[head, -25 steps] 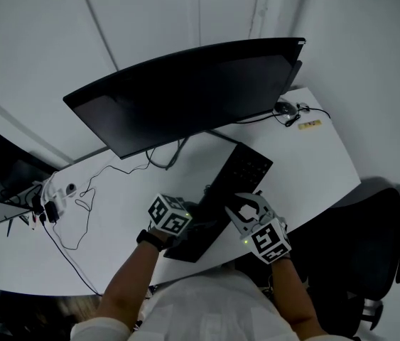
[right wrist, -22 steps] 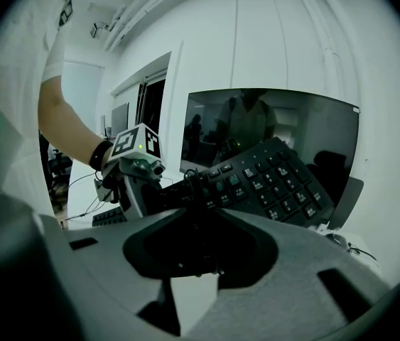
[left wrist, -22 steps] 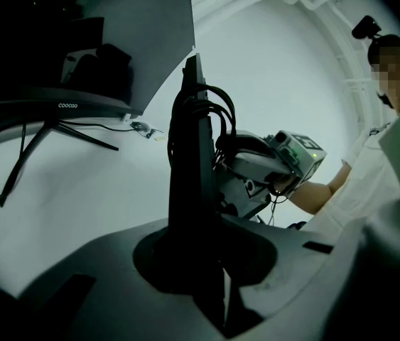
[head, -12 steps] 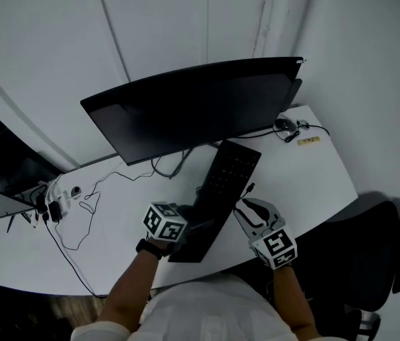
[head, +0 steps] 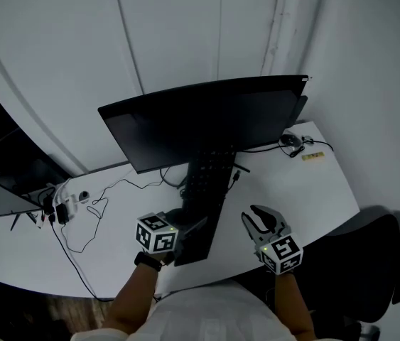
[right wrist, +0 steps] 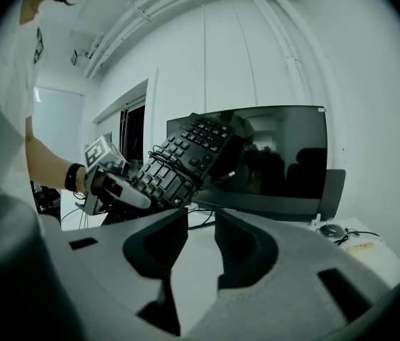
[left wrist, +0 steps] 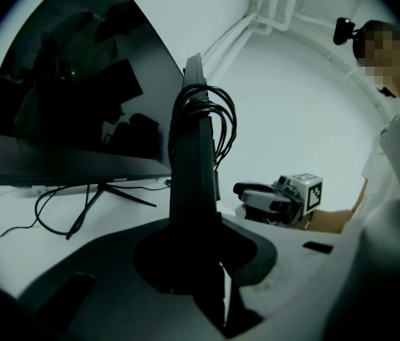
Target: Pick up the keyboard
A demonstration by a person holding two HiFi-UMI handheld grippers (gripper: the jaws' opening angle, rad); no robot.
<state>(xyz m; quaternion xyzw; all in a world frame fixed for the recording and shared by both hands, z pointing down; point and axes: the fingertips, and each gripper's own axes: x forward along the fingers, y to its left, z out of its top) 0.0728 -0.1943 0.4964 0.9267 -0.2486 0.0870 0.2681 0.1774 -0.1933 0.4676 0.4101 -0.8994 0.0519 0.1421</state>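
**Item 1, keyboard** (right wrist: 180, 159): black, 1 unit. Held in the air clear of the tabletop (head: 295, 183), tilted, far end raised toward the monitor's lower edge, near short end in the left tongs. Key face shows in the right gripper view. A dark cable (left wrist: 219, 119) is coiled round its body.

**Item 2, left tongs** (left wrist: 200, 265): 2 jaws clamped on the keyboard's near end, which stands edge-on between them.

**Item 3, right tongs** (right wrist: 200, 244): 2 jaws a narrow gap apart, nothing between them. Hang to the right of the keyboard, not touching it, above the tabletop's near edge.

**Item 4, monitor** (head: 207, 119): wide, curved, dark screen, on a splayed stand at the rear of the tabletop.

**Item 5, mouse** (head: 290, 140): far right corner, corded, beside a small yellow strip (head: 312, 155).

**Item 6, loose cables** (head: 79, 226): left part of the tabletop.

**Item 7, office chair** (head: 377, 254): black, right of the tabletop.
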